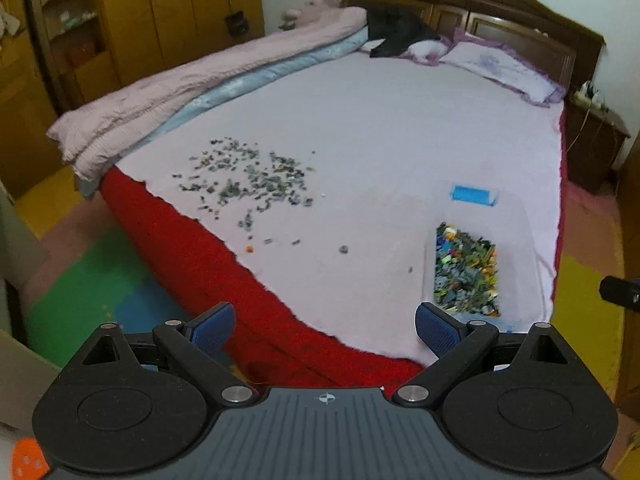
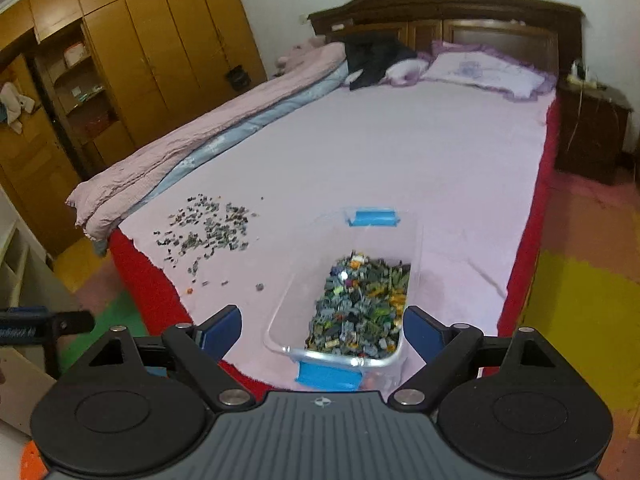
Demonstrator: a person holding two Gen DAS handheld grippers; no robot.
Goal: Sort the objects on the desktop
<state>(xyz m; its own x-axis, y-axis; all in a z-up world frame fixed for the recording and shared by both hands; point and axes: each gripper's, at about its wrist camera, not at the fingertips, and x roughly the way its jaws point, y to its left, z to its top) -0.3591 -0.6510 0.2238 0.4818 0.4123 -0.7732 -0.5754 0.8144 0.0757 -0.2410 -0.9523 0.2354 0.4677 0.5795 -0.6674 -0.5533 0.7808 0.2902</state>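
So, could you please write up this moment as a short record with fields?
Setting: bed with a pale pink sheet, serving as the work surface
Container: clear plastic bin with blue latches, near the foot of the bed
Bin contents: mixed small bricks, piled at its near end
Loose items: scattered small pieces on the sheet, beside the bin and apart from it
Left gripper: jaws open, empty, above the bed's edge
Right gripper: jaws open, empty, above the bin's near end
Bedding: folded quilt along the far side
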